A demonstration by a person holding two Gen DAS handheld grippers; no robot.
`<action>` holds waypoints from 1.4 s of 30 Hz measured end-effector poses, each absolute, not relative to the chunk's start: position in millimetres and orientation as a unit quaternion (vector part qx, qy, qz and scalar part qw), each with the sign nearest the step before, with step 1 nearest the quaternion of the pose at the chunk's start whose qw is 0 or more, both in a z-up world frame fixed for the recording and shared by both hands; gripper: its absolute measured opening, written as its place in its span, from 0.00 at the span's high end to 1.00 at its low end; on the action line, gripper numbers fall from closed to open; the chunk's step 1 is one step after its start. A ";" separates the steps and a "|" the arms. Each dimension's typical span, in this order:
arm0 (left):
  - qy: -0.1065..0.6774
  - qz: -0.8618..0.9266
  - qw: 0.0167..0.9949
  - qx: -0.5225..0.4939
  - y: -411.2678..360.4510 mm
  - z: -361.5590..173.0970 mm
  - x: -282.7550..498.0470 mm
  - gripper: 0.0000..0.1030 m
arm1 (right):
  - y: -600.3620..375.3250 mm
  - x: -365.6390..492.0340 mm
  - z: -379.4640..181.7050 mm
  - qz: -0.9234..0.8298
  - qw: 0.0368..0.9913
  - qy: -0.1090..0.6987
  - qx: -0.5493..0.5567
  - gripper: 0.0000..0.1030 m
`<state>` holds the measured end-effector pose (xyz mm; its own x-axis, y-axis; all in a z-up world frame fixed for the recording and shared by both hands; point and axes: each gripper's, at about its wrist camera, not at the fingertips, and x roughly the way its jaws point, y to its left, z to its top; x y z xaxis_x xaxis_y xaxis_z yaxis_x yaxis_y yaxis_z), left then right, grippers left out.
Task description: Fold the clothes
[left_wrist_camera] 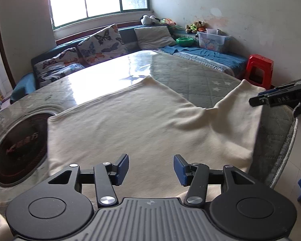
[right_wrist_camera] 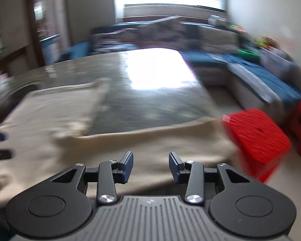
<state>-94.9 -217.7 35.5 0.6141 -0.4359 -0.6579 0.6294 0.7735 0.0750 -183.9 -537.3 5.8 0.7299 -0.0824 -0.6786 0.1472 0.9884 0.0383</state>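
The left wrist view is sharp and shows the cream knitted garment [left_wrist_camera: 130, 124] spread flat on the grey quilted table cover [left_wrist_camera: 190, 76], beside a dark round burner plate [left_wrist_camera: 20, 146]; the right wrist view is smeared with blur. The left gripper [left_wrist_camera: 151, 168] tilts down over the garment's near edge, jaws apart, nothing between them. The right gripper [right_wrist_camera: 151, 166] likewise gapes empty above the cloth, a red plastic stool [right_wrist_camera: 256, 134] just beside the table edge.

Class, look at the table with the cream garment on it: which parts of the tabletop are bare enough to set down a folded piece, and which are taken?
Bare: the quilted table cover beyond the cream garment, up to the glare by the sofa cushions. Bare too: the strip right of the garment, along the table edge. Taken: the middle and near side, under the garment, and the left, with the round inset burner.
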 end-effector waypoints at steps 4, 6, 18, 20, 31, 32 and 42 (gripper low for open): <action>0.326 -0.306 0.881 0.154 -227.5 31.1 -95.7 0.48 | -584.3 -186.4 -8.1 -0.139 0.918 0.360 0.087 0.62; 0.330 -0.307 0.879 0.157 -230.9 28.7 -95.7 0.47 | -600.6 -187.6 -12.5 -0.160 0.915 0.354 0.105 0.62; 0.336 -0.312 0.872 0.170 -250.6 26.9 -95.4 0.47 | -615.8 -182.7 -11.0 -0.177 0.922 0.325 0.111 0.93; 0.337 -0.315 0.871 0.170 -254.6 26.9 -94.7 0.47 | -615.8 -184.5 -3.2 -0.176 0.926 0.316 0.106 0.93; 0.332 -0.335 0.864 0.177 -276.4 17.9 -100.9 0.46 | -621.8 -184.5 -11.1 -0.182 0.921 0.323 0.119 0.95; 0.333 -0.334 0.864 0.174 -275.4 18.4 -100.3 0.46 | -621.0 -185.1 -8.1 -0.180 0.923 0.319 0.120 0.96; 0.332 -0.308 0.879 0.148 -241.1 26.7 -99.0 0.45 | -574.7 -190.5 65.2 -0.100 0.962 0.246 0.069 0.96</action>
